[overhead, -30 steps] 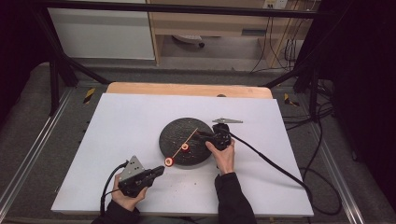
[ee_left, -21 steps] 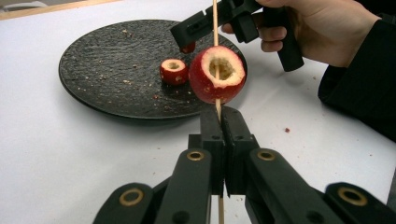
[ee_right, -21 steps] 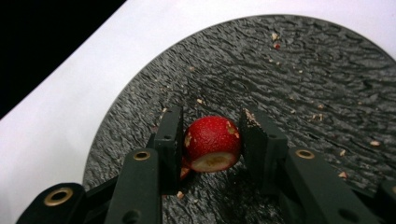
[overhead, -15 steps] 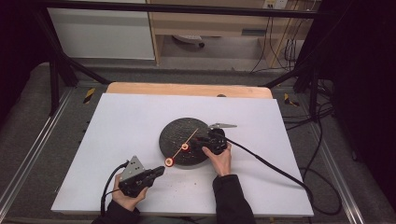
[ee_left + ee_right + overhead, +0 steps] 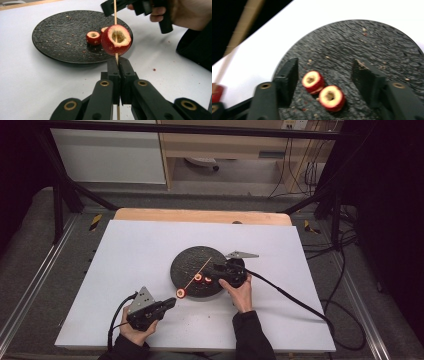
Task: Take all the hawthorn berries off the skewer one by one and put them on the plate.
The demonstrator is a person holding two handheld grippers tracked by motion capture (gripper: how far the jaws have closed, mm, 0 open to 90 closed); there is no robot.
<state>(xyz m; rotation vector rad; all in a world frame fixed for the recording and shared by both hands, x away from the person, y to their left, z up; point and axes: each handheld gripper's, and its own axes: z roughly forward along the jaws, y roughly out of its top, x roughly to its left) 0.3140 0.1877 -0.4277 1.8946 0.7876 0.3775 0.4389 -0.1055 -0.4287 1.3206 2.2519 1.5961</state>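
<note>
Left tongs [image 5: 117, 72] pinch a thin skewer [image 5: 115, 15] carrying one fruit piece [image 5: 116, 40]. Right tongs [image 5: 324, 82], jaws just opening, straddle two light, soft cored pieces [image 5: 331, 97] on the plate [image 5: 367, 42]; grip the firm skin sides gently.

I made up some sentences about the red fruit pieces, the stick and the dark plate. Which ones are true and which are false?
1. The left gripper is shut on the thin wooden skewer. True.
2. Three red cored fruit pieces are on the skewer. False: one red cored fruit piece is on it.
3. Two loose red fruit pieces lie on the round black stone plate. True.
4. The right gripper squeezes a loose piece. False: its jaws have just been opening, standing apart around both.
</note>
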